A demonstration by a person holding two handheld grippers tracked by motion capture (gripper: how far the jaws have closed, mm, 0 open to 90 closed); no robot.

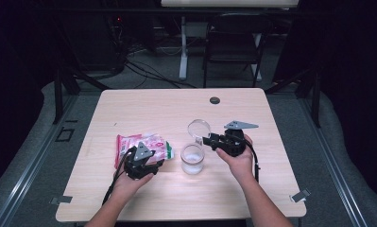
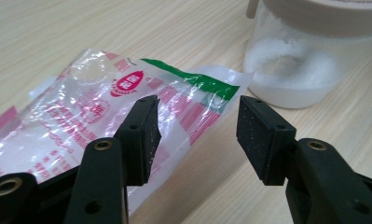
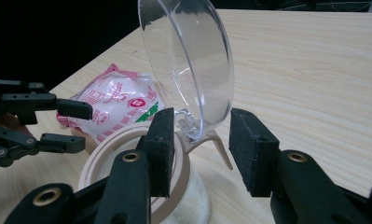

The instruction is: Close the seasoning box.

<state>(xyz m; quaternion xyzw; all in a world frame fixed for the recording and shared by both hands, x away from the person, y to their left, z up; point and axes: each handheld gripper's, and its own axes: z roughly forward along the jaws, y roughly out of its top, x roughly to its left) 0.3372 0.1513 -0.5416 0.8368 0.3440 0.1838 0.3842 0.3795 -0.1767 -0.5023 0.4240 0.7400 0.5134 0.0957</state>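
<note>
Right tongs (image 3: 197,149) gape around the flipped-up lid (image 3: 188,60), pads clear, jar (image 1: 192,159) open for filling. Left tongs (image 2: 195,135) wide over the bag (image 2: 95,112) at jar's nine o'clock on the counter (image 1: 153,104), poised to grab.

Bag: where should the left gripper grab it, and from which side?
Probably the green-striped top edge of the bag, the end nearest the jar. It lies flat and thin on the table, and the left gripper is open with that corner between its fingers. Come in low from the person's side and pinch there.
</note>
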